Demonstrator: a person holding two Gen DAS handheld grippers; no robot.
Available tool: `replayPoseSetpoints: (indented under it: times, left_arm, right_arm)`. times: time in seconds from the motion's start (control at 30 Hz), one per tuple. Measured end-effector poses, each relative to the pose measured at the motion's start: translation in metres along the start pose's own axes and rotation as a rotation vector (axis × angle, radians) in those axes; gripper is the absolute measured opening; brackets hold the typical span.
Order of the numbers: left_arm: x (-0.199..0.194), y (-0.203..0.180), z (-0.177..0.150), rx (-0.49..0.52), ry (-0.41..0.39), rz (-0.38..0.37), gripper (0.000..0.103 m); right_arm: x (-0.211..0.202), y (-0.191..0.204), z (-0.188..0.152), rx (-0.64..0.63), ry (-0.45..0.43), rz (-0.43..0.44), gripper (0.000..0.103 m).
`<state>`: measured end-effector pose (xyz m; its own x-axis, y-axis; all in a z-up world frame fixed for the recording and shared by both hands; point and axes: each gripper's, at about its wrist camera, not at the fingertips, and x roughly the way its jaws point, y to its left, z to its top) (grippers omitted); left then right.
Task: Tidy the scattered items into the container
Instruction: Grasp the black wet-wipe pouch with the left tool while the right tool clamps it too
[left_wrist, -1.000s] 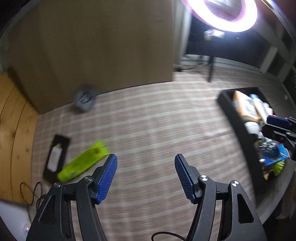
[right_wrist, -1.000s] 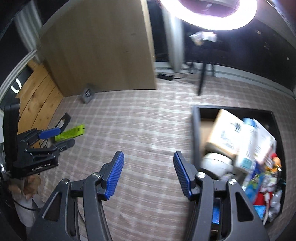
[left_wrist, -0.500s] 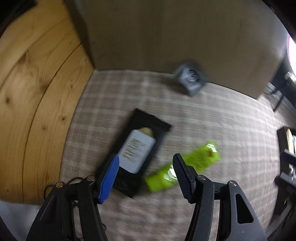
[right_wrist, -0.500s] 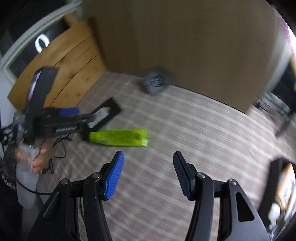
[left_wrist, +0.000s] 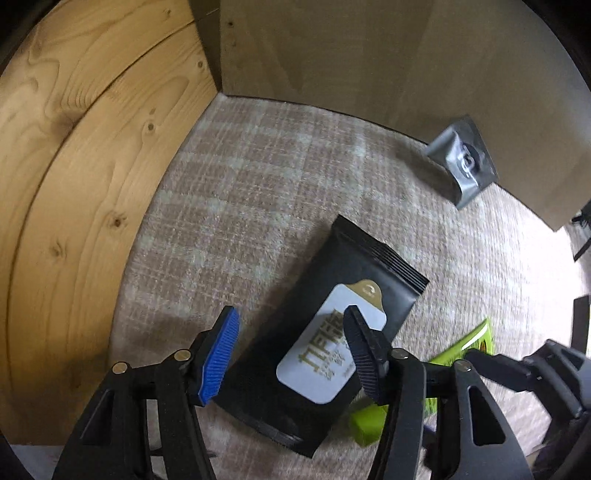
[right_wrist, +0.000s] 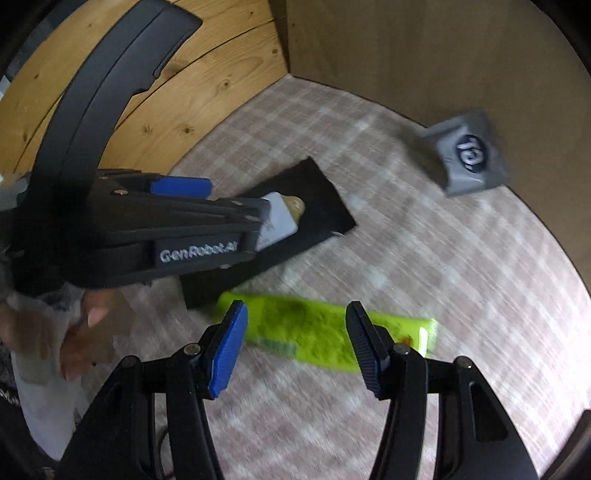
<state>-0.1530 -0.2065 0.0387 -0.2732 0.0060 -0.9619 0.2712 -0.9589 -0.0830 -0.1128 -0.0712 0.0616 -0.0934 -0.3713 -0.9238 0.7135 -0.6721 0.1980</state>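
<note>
A black wipes pack (left_wrist: 325, 347) with a white label lies flat on the checked carpet. My left gripper (left_wrist: 291, 356) is open and hovers over it, the pack between the fingers. The pack also shows in the right wrist view (right_wrist: 295, 214), partly hidden by the left gripper's body (right_wrist: 147, 236). A lime-green packet (right_wrist: 325, 332) lies just right of the pack. My right gripper (right_wrist: 295, 347) is open above it, its fingers either side of the packet's middle. In the left wrist view the green packet (left_wrist: 469, 343) is mostly hidden. The container is out of view.
A small grey pouch (left_wrist: 461, 162) stands against the brown cabinet panel (left_wrist: 369, 55), also seen in the right wrist view (right_wrist: 465, 155). A curved pine wall (left_wrist: 74, 184) bounds the carpet on the left. The right gripper's body (left_wrist: 535, 373) reaches in at the lower right.
Both grippers swung left away from the black container and came down close over the black pack and the green packet. Both stayed open.
</note>
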Motion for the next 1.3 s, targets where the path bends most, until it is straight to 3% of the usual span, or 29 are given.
replayPoseSetpoints:
  times: [0.27,0.57,0.8,1.0,1.2,1.3]
  left_arm:
    - [0.010,-0.003,-0.005,-0.027,0.036,-0.128,0.055]
    - [0.007,-0.036,-0.038,0.067,0.055,-0.152,0.057]
    - [0.003,-0.087,-0.080,0.163,0.016,-0.146,0.055]
    - [-0.001,-0.150,-0.131,0.271,0.010,-0.197,0.054]
    - [-0.004,-0.220,-0.192,0.398,0.029,-0.263,0.053]
    - [-0.006,-0.251,-0.205,0.440,0.035,-0.292,0.052]
  right_arm:
    - [0.018,0.002,0.009,-0.009,0.036,0.062,0.054]
    - [0.011,-0.014,-0.029,-0.011,0.095,0.085,0.050]
    - [-0.015,-0.038,-0.090,0.013,0.088,0.018,0.044]
    - [-0.044,-0.062,-0.157,0.061,0.078,-0.030,0.043]
    - [-0.081,-0.102,-0.232,0.197,0.061,-0.057,0.043]
    - [-0.106,-0.133,-0.259,0.342,-0.011,-0.089,0.043]
